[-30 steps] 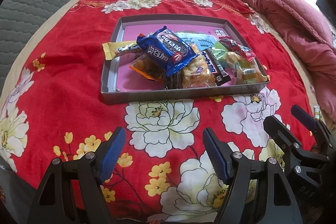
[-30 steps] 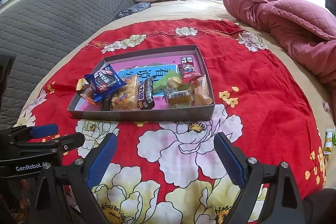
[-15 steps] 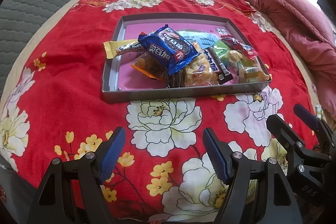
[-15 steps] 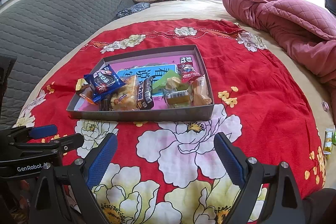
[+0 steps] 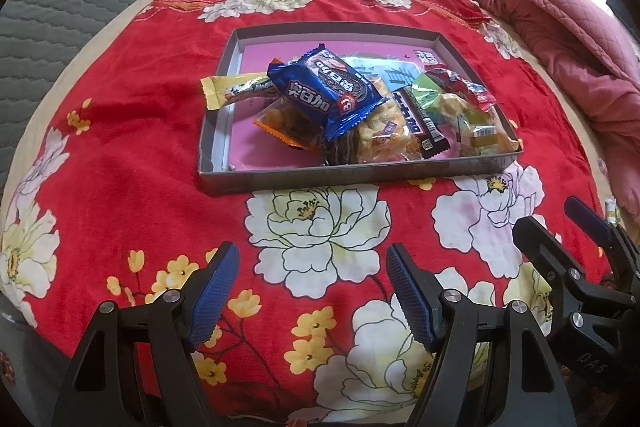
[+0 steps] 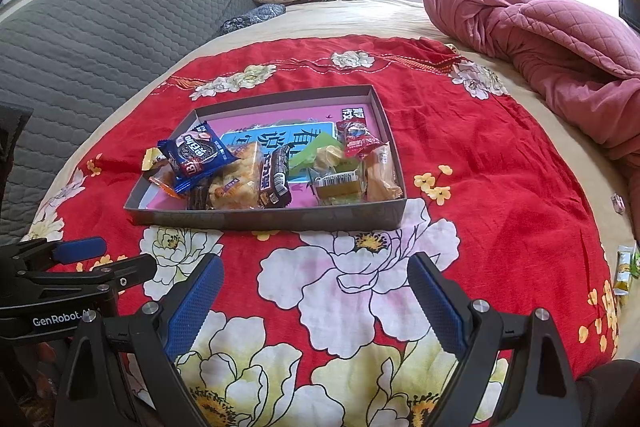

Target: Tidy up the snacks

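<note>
Grey snack tray mid-bed on red floral blanket, blue cookie packet topping the wrappers toward its left side, left gripper and right gripper near the bed's front edge, fingers apart, empty

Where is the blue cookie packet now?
The blue cookie packet lies on the snack pile at the tray's left side, beside the yellow wrapper.

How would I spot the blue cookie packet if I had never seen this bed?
Find the red flowered cloth on the bed, then the shallow grey tray on it. The blue cookie packet tops the snack pile at the tray's left end, the only dark blue wrapper, picturing a round black cookie.
</note>
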A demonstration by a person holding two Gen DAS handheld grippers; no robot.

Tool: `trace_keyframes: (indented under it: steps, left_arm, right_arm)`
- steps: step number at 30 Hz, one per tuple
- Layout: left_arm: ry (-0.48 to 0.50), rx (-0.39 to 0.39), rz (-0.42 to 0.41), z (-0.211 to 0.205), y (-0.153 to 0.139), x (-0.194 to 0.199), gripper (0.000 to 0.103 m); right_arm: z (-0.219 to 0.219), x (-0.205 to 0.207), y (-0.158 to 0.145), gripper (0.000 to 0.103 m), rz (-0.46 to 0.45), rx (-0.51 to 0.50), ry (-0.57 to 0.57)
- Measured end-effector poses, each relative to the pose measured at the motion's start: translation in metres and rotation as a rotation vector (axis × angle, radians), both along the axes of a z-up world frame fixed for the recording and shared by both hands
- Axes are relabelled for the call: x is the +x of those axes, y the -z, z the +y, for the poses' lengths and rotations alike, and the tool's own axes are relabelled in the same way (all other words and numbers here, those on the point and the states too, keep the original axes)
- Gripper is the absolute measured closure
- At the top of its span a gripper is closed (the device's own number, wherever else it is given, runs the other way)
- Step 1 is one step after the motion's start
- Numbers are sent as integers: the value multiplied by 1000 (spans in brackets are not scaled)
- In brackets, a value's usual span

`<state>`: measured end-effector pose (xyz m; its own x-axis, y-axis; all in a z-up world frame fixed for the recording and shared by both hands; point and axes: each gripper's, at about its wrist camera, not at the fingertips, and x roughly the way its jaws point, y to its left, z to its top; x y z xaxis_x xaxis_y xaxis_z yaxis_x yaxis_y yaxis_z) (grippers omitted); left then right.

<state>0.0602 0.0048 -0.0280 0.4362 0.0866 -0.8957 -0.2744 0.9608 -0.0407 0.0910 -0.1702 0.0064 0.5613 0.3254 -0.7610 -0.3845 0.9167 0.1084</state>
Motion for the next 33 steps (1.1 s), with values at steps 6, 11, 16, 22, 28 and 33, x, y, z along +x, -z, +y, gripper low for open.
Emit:
trace_keyframes:
  steps: [6,11,16,22,28,33]
  left_arm:
    - [0,0,5,1,1,0,26]
    - [0,1,7,1,1,0,26]
    - [1,4,15,2,4,0,26]
    - [-5,10,20,3,6,0,26]
    - [-10,12,25,4,7,1,26]
    - [-20,30,27,6,10,1,26]
  right_arm:
    - [0,0,0,10,-1,-2,0]
    - [1,0,0,10,-1,-2,0]
    - [1,0,1,10,-1,-4,0]
    - [1,0,1,10,-1,-4,-1]
    - [1,0,2,10,-1,-6,-5]
    - [1,0,2,10,-2,-5,-6]
